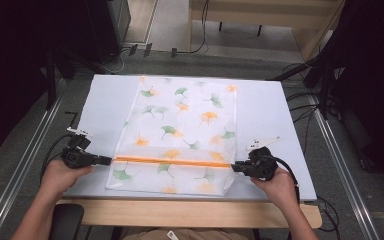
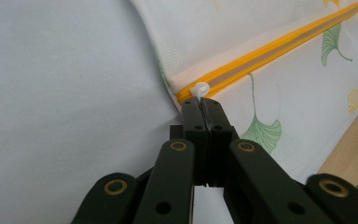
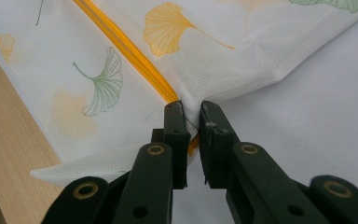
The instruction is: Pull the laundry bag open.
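Left gripper (image 2: 204, 105) clamped on zip pull (image 2: 199, 88), right gripper (image 3: 192, 112) pinching bag (image 1: 180, 135) corner: draw pull straight along zip (image 1: 172, 161), corner held taut.

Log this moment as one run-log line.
left gripper: shut on zipper pull | right gripper: shut on bag edge at zipper end | bag: flat on table

The mesh bag (image 1: 182, 135) lies on the table (image 1: 265, 107) (tongs (image 1: 107, 160) at its zipper (image 1: 172, 161) ends).
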{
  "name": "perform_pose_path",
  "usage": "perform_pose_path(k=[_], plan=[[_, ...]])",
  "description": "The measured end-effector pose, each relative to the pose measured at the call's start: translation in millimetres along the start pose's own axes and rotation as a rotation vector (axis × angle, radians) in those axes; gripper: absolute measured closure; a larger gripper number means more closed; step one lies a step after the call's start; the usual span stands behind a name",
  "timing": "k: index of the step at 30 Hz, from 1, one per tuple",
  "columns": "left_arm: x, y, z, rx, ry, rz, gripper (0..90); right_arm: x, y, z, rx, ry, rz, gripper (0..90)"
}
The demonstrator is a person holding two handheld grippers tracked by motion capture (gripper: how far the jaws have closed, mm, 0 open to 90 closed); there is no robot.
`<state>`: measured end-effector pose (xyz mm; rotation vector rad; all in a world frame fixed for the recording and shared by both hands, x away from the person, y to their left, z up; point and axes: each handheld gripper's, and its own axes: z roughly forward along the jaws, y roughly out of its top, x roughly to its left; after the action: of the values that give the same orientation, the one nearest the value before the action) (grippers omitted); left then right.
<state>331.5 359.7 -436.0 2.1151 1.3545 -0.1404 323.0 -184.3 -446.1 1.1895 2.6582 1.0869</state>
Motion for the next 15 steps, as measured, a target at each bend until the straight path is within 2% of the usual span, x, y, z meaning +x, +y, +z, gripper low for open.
perform_pose_path(k=[6, 9, 11, 15], plan=[[0.5, -0.1, -0.6, -0.003, 0.001, -0.007, 90.0, -0.9, -0.2, 0.0, 0.001, -0.002, 0.000, 84.2], [-0.2, 0.2, -0.8, 0.002, 0.019, 0.000, 90.0, -1.4, -0.2, 0.2, 0.000, -0.004, 0.003, 84.2], [-1.2, 0.7, -2.5, -0.016, 0.029, -0.003, 90.0, -2.1, -0.3, 0.5, 0.002, -0.002, 0.006, 84.1], [-0.8, 0.4, -0.7, -0.001, 0.024, 0.001, 90.0, -1.9, 0.2, 1.5, 0.009, -0.007, 0.010, 84.1]])
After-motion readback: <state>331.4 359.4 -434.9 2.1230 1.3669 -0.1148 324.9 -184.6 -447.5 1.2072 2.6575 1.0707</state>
